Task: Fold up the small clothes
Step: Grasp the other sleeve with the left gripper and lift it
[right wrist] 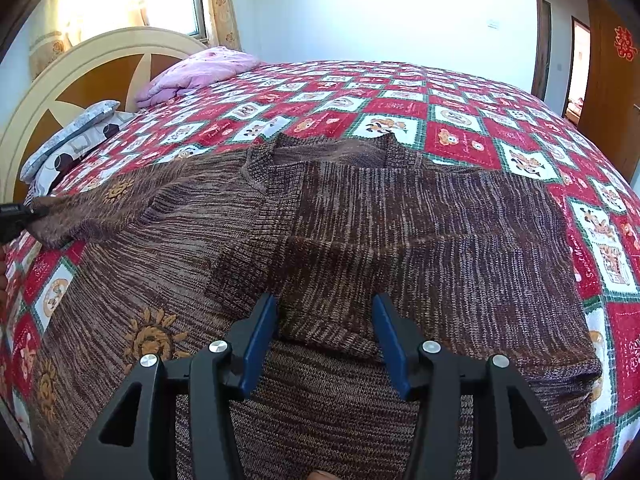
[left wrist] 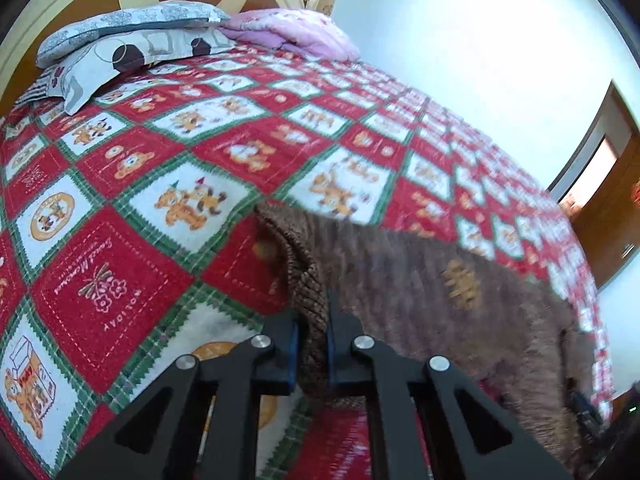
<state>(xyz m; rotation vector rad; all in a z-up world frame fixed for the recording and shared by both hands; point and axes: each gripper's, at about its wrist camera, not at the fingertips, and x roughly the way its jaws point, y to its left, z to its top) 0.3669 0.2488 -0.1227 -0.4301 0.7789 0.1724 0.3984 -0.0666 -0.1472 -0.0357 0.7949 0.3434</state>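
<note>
A brown knit sweater (right wrist: 360,232) with orange sun motifs lies spread on the bed, one side folded over its middle. My left gripper (left wrist: 311,344) is shut on the ribbed sleeve cuff (left wrist: 310,300) and holds the sleeve (left wrist: 440,288) lifted above the bed. It shows at the left edge of the right wrist view (right wrist: 24,216), gripping the sleeve end. My right gripper (right wrist: 326,332) is open, its blue pads either side of a folded edge (right wrist: 328,332) of the sweater, just above the knit.
The bed has a red, white and green patchwork bedspread (left wrist: 160,184). Grey patterned pillows (left wrist: 128,40) and a pink quilt (left wrist: 288,28) lie at the headboard (right wrist: 100,68). A white wall is beyond, wooden doors (right wrist: 612,92) at right.
</note>
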